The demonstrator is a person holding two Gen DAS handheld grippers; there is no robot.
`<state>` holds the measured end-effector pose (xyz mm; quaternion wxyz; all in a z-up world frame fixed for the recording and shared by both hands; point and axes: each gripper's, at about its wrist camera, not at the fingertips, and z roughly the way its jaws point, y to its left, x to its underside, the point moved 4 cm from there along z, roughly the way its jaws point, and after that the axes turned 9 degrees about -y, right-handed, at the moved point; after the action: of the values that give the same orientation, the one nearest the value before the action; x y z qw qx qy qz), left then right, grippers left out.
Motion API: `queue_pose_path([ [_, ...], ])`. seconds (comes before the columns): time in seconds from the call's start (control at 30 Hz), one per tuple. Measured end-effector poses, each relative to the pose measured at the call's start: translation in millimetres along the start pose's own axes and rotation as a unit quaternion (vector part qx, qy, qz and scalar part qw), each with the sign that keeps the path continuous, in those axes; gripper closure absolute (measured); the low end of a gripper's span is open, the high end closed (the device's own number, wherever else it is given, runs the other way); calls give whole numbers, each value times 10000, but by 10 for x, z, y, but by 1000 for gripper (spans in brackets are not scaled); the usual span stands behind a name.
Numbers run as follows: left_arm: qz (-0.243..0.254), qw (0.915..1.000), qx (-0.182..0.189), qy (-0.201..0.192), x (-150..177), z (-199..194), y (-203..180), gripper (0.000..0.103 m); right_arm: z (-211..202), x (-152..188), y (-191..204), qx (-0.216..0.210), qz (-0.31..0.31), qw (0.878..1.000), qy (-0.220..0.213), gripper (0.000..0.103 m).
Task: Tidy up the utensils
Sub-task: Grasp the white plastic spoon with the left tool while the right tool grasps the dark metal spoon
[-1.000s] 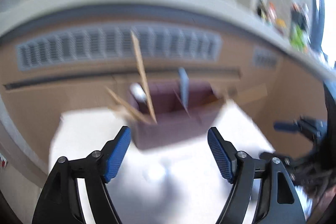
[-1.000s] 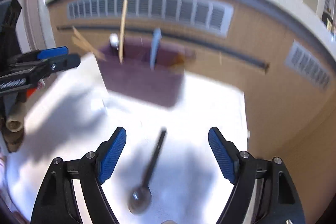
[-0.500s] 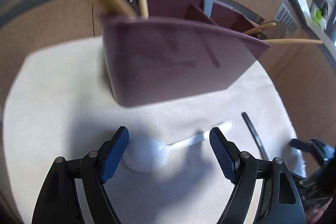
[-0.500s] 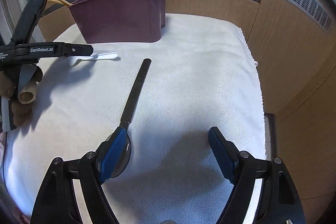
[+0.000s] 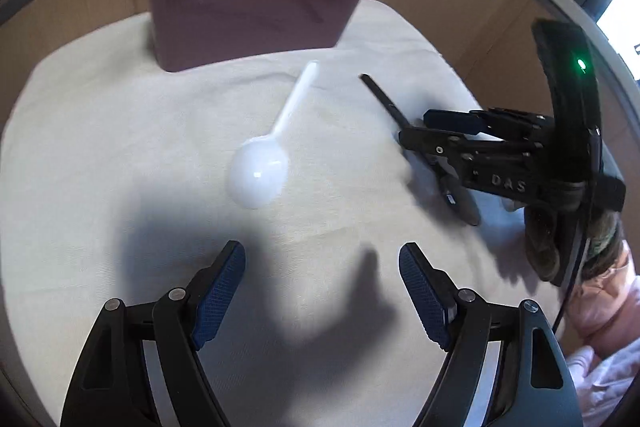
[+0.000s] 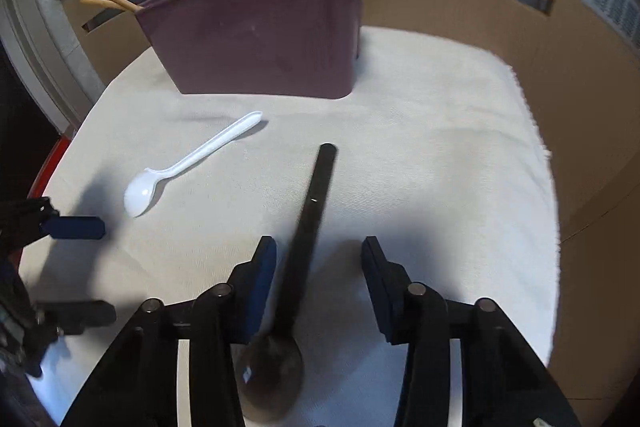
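My right claw [image 6: 318, 285] hangs spread astride the black spoon [image 6: 304, 227], handle pointing straight ahead toward the holder [image 6: 256, 39]; my left claw [image 5: 322, 291], also spread, sits short of the white spoon [image 5: 260, 175].

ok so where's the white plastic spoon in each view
Left wrist: the white plastic spoon lies at centre, bowl nearest the camera, handle pointing toward the maroon utensil caddy.
Right wrist: the spoon lies left of centre, left of the black spoon.
Shared landmark: the caddy, at the top in both views.
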<state>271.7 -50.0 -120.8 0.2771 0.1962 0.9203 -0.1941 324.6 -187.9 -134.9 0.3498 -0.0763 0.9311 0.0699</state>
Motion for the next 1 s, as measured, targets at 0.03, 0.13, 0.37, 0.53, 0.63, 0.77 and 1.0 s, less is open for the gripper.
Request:
queue_pose_path([
  [0.03,49,9998,-169,-54,5,-25,16,24,21,-27,16,85,-28,10000,-45,61],
  [0.13,97,9987,-493,-80,-8,-53,74,24,41,-58,94,188,-212,9996,14,86],
  [0.37,82,9978,-658,-53,-88,16,173,24,-169,136,-117,462,-177,9988,22,92],
  [0.53,150,9972,-725,-144,-271,60,164,24,-373,336,-292,560,-81,9984,18,92],
  [0.63,342,9964,-720,-296,-501,116,116,24,-413,378,-341,544,21,9985,-36,92],
  [0.77,529,9963,-644,-190,-785,336,40,35,-378,382,-356,634,15,9978,-180,92],
  [1.0,860,9932,-737,267,-984,761,-76,77,-404,413,-328,672,35,9970,-374,92],
])
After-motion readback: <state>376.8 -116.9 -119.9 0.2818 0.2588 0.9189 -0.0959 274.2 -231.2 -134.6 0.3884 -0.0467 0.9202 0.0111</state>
